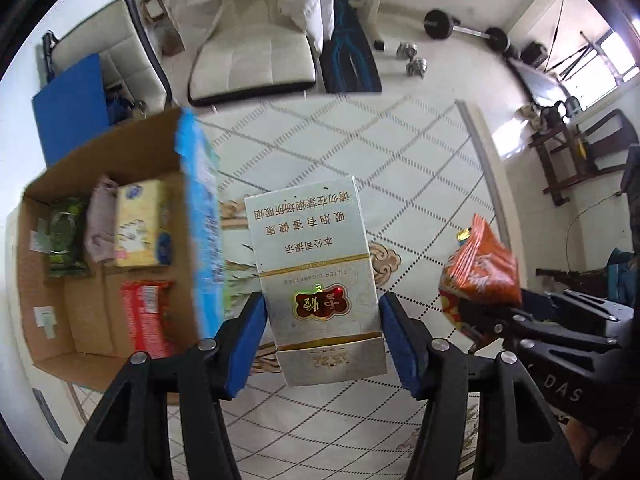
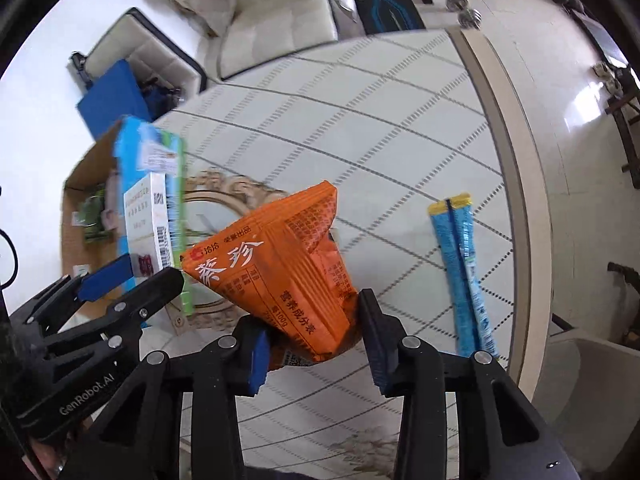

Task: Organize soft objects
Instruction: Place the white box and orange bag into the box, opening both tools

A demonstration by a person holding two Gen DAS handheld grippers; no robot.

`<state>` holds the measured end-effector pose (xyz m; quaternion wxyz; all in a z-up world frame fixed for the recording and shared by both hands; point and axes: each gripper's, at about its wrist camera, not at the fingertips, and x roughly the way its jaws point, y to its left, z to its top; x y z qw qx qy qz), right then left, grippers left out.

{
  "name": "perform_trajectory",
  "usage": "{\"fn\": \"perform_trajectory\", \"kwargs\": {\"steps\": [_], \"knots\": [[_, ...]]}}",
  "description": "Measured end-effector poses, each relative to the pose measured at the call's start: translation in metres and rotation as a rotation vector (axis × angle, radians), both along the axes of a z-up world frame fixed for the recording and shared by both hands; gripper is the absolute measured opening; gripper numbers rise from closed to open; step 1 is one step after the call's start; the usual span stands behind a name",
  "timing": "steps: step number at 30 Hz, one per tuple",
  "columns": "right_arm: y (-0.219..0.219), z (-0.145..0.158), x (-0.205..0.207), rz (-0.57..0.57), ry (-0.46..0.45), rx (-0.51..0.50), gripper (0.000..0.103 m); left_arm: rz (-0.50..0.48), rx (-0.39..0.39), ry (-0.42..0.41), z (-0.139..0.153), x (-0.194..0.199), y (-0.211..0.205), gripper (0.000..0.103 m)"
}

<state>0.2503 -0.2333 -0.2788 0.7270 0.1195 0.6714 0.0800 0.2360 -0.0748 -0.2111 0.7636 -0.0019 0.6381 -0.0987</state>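
My left gripper [image 1: 322,334] is shut on a white cigarette carton [image 1: 316,272] and holds it above the table, just right of an open cardboard box [image 1: 100,352]. The box holds a yellow tissue pack [image 1: 140,228], a red packet [image 1: 146,318], a green packet [image 1: 64,236] and a pinkish cloth [image 1: 100,220]. My right gripper [image 2: 314,338] is shut on an orange snack bag [image 2: 280,264], held above the table. That bag also shows in the left wrist view [image 1: 480,268]. The left gripper and carton [image 2: 146,220] show in the right wrist view.
The table carries a white tablecloth with a diamond pattern [image 1: 380,152]. Two long blue stick packets [image 2: 464,272] lie on it to the right. The box has a raised blue flap [image 1: 200,216]. White chairs [image 1: 252,52] and dumbbells [image 1: 412,60] stand beyond the table.
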Motion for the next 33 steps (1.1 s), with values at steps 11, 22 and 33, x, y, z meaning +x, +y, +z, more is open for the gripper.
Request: {"fn": "perform_trajectory", "kwargs": {"steps": [11,22,33], "knots": [[0.199,0.038,-0.008,0.100,-0.023,0.075,0.042,0.082,0.127,-0.054,0.040,0.008,0.198,0.055],[0.320,-0.039,0.007,0.102,0.104,0.051,0.042,0.117,0.139,0.194,-0.087,0.041,0.324,0.056],[0.355,-0.072,0.020,0.125,0.128,0.015,0.050,0.091,0.069,0.299,-0.132,0.057,0.345,0.056]]}}
